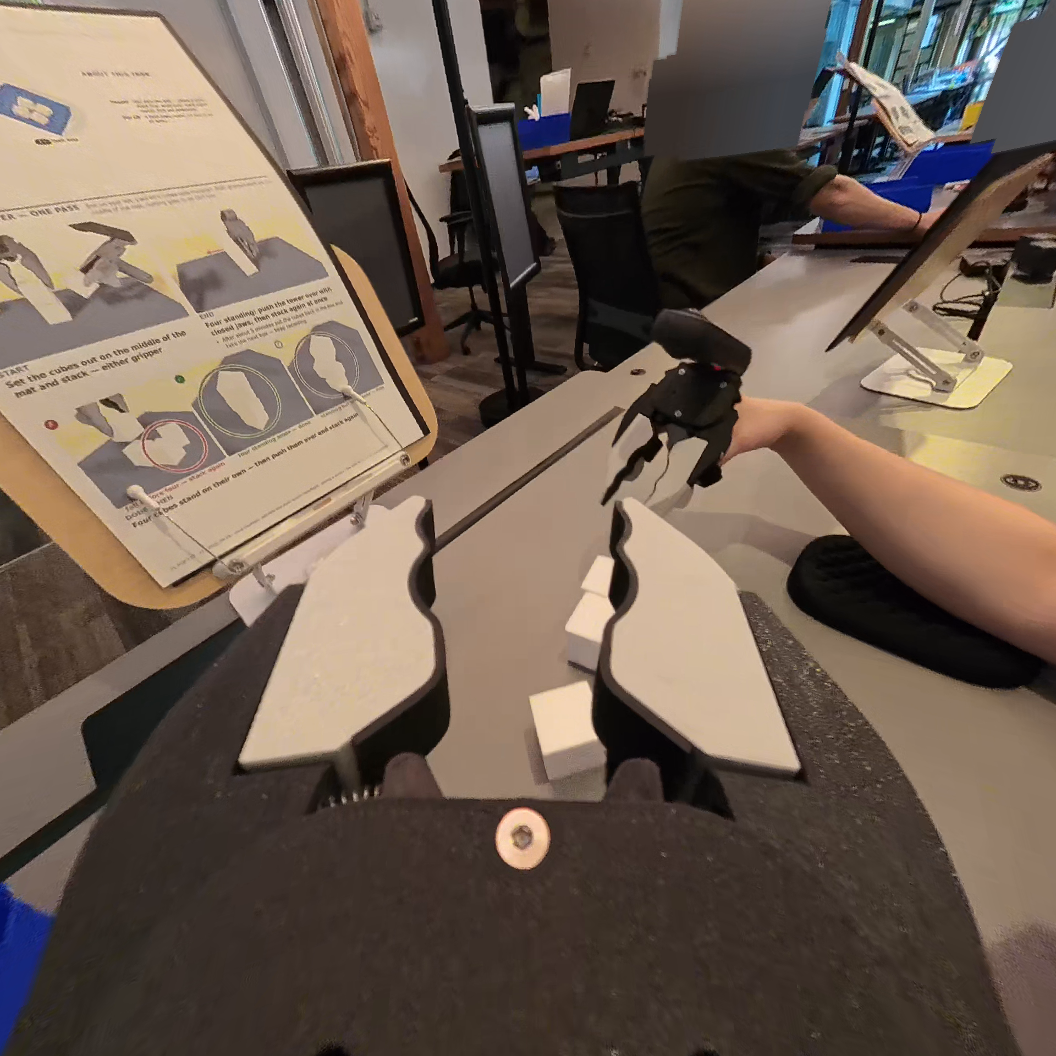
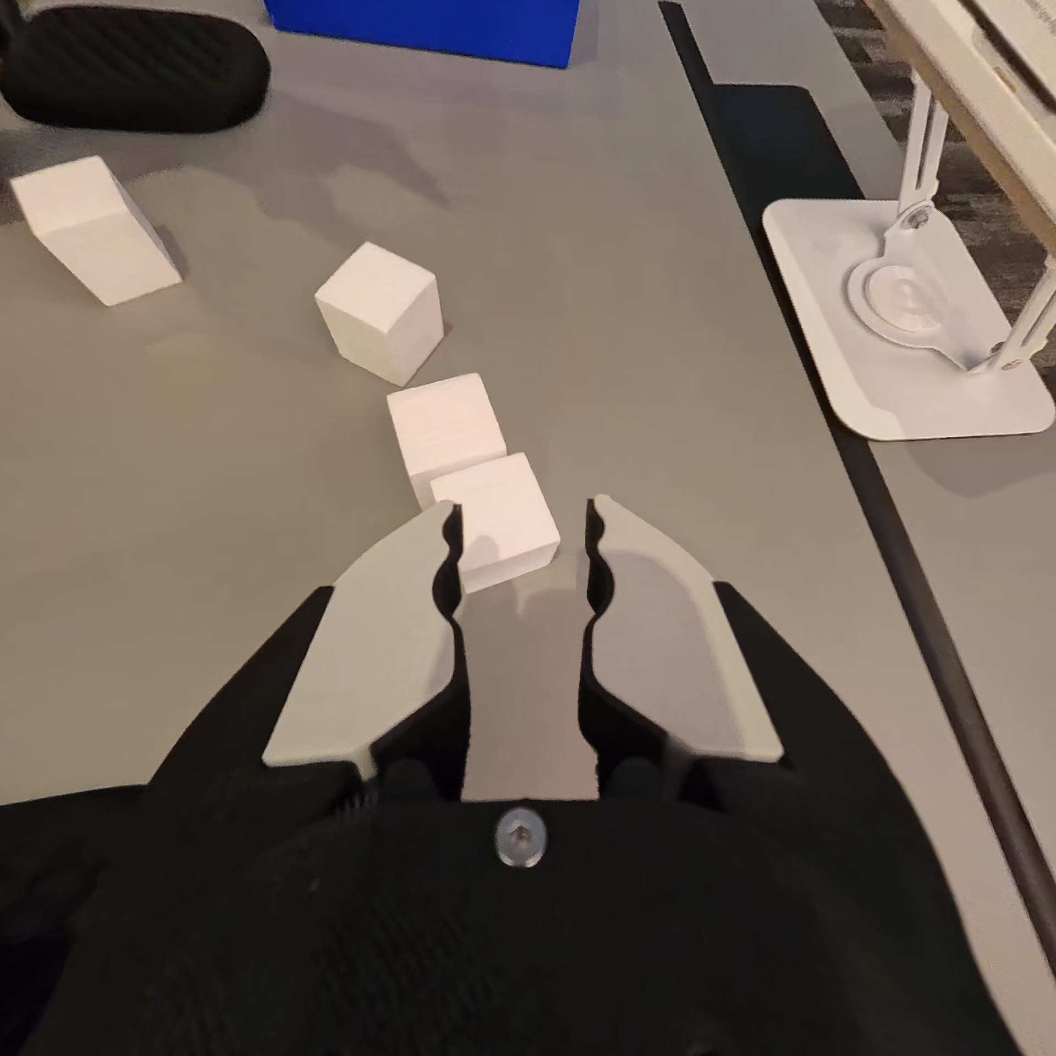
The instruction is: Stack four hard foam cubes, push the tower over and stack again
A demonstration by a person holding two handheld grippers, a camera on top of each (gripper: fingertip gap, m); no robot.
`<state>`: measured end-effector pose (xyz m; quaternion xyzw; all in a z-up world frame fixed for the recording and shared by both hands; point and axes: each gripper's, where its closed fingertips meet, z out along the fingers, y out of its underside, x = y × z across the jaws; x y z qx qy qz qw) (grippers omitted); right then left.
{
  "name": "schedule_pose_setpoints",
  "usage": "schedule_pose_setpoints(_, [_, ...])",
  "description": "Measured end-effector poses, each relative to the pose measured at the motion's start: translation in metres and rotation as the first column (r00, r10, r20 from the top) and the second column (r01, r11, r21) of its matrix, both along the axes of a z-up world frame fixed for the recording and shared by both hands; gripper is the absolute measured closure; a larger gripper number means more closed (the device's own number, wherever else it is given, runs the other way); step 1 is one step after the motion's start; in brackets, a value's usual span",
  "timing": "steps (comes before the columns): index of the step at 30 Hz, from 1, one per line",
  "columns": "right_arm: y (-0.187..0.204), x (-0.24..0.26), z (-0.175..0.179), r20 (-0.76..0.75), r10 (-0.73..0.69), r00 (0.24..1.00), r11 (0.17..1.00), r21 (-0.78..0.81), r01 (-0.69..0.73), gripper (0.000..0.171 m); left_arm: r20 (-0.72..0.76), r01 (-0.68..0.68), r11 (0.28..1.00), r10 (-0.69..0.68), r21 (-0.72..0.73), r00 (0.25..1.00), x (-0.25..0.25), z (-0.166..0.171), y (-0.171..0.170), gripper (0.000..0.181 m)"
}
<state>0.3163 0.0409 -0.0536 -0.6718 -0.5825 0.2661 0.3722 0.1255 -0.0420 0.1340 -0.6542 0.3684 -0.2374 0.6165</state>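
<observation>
With its two fingers spread and nothing between them, the right gripper (image 2: 523,503) hangs just short of the nearest cube (image 2: 497,514), whose corner sits beside the left fingertip (image 2: 448,514) in the right wrist view; the cube is slightly off-centre toward ten o'clock of the gap, so a small shift that way looks needed before closing. The left gripper (image 1: 523,508) is likewise parted and empty, held above the grey mat (image 1: 497,600) with cubes showing between and behind its fingers. All four cubes lie singly on the mat, none stacked: the second cube (image 2: 446,434) touches or nearly touches the nearest one at its eleven o'clock, the third cube (image 2: 380,317) stands apart farther along the same line, and the fourth cube (image 2: 91,234) lies well off toward ten o'clock. Being hard foam, they should be very light and stiff, with crisp flat faces; I would judge they slide or tip at a nudge, so the best hold is square on two opposite flat sides, near mid-height, with modest squeeze. The neighbouring second cube is the likeliest thing to get bumped when closing on the nearest. Around them, a black wrist rest (image 2: 131,68) lies at eleven o'clock, a blue box (image 2: 423,28) at twelve, and the white stand base (image 2: 908,326) at two o'clock beyond the mat's edge, holding the instruction sheet (image 1: 171,286). None of these crowd the cubes.
</observation>
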Motion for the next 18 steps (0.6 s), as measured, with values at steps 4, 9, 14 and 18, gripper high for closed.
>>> schedule_pose_setpoints(4, [-0.002,-0.002,-0.007,-0.050,0.026,0.998,0.997,-0.067,-0.030,0.120,-0.037,-0.030,0.999,0.030,-0.010,0.999,-0.018,-0.038,-0.027,0.120])
schedule_pose_setpoints(9, [0.001,-0.008,-0.022,-0.011,0.032,0.999,0.995,-0.091,-0.033,0.107,-0.064,-0.010,0.990,0.001,-0.140,0.998,-0.053,-0.137,-0.066,0.115])
schedule_pose_setpoints(14, [0.004,-0.012,-0.036,-0.006,0.024,1.000,0.994,-0.103,-0.024,0.103,-0.091,0.034,0.976,-0.055,-0.216,0.994,-0.065,-0.193,-0.104,0.102])
schedule_pose_setpoints(18, [0.005,-0.010,-0.056,0.045,0.015,0.999,0.992,-0.128,-0.009,0.098,-0.170,0.086,0.952,-0.141,-0.295,0.975,-0.052,-0.226,-0.120,0.096])
